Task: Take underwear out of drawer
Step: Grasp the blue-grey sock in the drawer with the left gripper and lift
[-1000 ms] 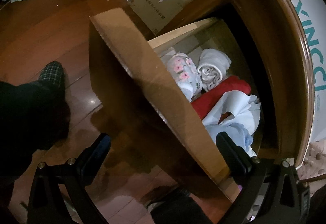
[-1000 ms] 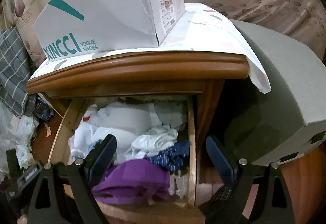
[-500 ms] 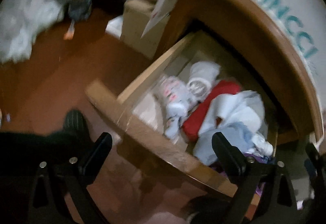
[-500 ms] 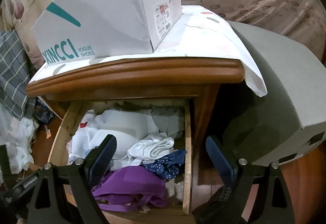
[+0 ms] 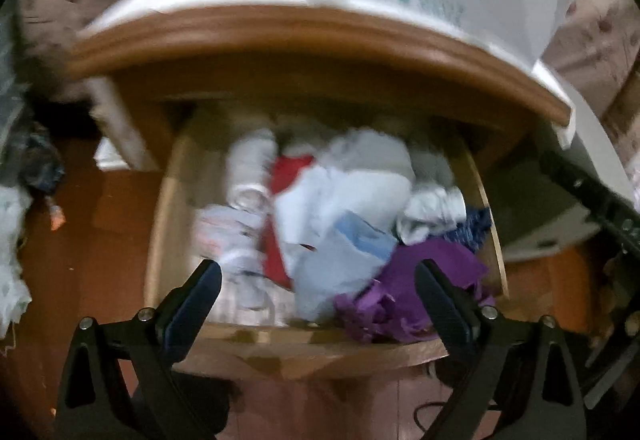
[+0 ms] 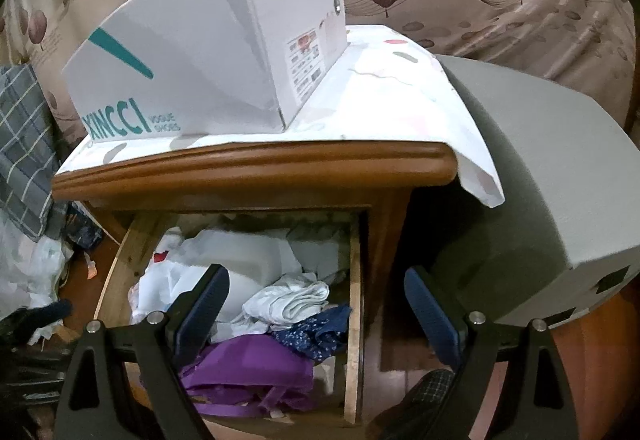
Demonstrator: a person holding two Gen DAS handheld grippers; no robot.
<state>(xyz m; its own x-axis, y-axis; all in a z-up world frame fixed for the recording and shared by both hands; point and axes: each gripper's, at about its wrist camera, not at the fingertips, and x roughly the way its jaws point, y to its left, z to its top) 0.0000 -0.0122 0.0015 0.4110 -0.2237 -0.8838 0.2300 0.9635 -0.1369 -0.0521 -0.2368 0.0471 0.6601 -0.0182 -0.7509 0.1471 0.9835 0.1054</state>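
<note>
Left wrist view: the left gripper (image 5: 318,290) hangs empty over the open drawer (image 5: 160,208), jaws wide, closing slightly. Underwear (image 5: 340,208) fills the drawer. The right gripper (image 6: 316,302) is spread, empty.

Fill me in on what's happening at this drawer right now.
A person holds a claw in each hand over the open wooden drawer of a brown nightstand, which carries a white shoe box. The drawer is full of crumpled clothing: a purple garment at the front, a white bundle and a dark blue patterned piece beside it. The left claw is closing slightly with nothing between its fingers; the right claw is open and empty. Nothing has been taken out yet.
</note>
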